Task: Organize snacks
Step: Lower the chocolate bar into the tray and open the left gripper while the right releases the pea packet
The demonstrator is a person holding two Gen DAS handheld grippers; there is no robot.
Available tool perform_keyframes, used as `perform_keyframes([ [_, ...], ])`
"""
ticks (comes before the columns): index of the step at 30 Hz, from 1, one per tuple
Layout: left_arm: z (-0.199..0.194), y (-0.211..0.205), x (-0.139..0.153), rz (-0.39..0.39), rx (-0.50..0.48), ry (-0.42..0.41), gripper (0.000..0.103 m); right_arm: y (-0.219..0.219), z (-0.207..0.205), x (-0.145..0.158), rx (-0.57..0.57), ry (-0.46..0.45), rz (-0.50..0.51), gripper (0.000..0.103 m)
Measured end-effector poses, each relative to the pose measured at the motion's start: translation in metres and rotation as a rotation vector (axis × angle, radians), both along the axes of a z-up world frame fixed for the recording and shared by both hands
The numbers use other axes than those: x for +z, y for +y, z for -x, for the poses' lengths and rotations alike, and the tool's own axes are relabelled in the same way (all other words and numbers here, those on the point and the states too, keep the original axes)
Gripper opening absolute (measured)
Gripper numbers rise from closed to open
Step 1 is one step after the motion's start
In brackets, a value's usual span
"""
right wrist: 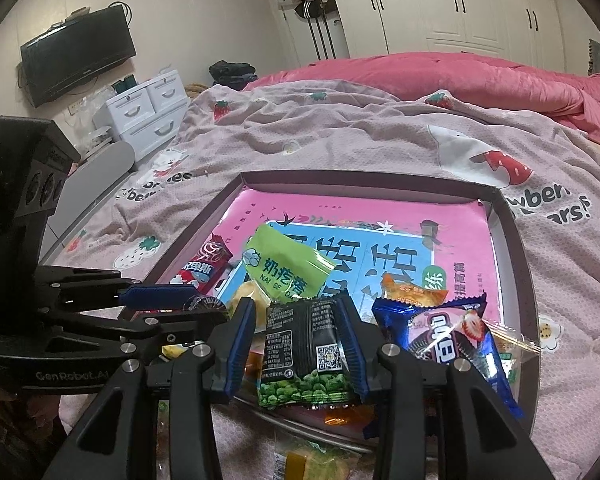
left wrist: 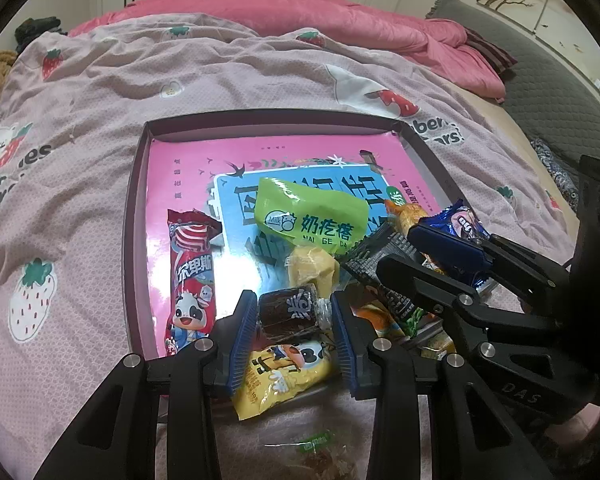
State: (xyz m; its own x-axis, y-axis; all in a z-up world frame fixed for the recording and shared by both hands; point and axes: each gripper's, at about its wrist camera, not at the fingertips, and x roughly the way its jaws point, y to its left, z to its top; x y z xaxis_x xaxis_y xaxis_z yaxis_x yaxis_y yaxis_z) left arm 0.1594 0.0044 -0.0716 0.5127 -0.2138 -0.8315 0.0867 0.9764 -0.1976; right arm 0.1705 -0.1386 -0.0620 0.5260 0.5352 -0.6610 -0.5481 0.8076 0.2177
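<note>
A shallow dark-rimmed box (left wrist: pixel 134 240) with a pink book in it lies on the bed and holds several snacks. My left gripper (left wrist: pixel 296 312) is shut on a small dark brown wrapped candy (left wrist: pixel 288 312), held over a yellow cow packet (left wrist: pixel 280 376). My right gripper (right wrist: pixel 302 336) is shut on a black pea snack packet (right wrist: pixel 304 352); it also shows in the left wrist view (left wrist: pixel 388 276). A green milk packet (left wrist: pixel 312 212), a red cow stick (left wrist: pixel 190 276) and a blue strawberry packet (right wrist: pixel 448 336) lie in the box.
The pink strawberry bedsheet (left wrist: pixel 80 92) surrounds the box, with a pink quilt (left wrist: pixel 340 20) behind. A clear snack bag (left wrist: pixel 320 452) lies on the sheet in front of the box. White drawers (right wrist: pixel 148 112) and a wall TV (right wrist: pixel 76 56) stand at the left.
</note>
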Motion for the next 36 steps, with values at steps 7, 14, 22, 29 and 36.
perform_keyframes([
  [7, 0.001, 0.003, 0.0, 0.012, 0.003, 0.002, 0.04, -0.004, 0.006, 0.008, 0.0, -0.036, 0.014, 0.042],
  [14, 0.002, 0.004, 0.002, 0.016, 0.008, 0.005, 0.041, -0.006, 0.011, 0.011, 0.002, -0.053, 0.028, 0.042],
  [22, 0.004, 0.004, 0.007, 0.006, 0.014, 0.003, 0.054, -0.01, 0.014, 0.013, -0.008, -0.058, 0.025, 0.047],
  [29, 0.007, 0.003, 0.011, 0.01, 0.008, -0.002, 0.054, -0.013, 0.016, 0.015, -0.016, -0.064, 0.023, 0.051],
  [36, 0.01, 0.002, 0.016, 0.008, 0.006, -0.013, 0.058, -0.017, 0.019, 0.017, -0.026, -0.073, 0.017, 0.053],
])
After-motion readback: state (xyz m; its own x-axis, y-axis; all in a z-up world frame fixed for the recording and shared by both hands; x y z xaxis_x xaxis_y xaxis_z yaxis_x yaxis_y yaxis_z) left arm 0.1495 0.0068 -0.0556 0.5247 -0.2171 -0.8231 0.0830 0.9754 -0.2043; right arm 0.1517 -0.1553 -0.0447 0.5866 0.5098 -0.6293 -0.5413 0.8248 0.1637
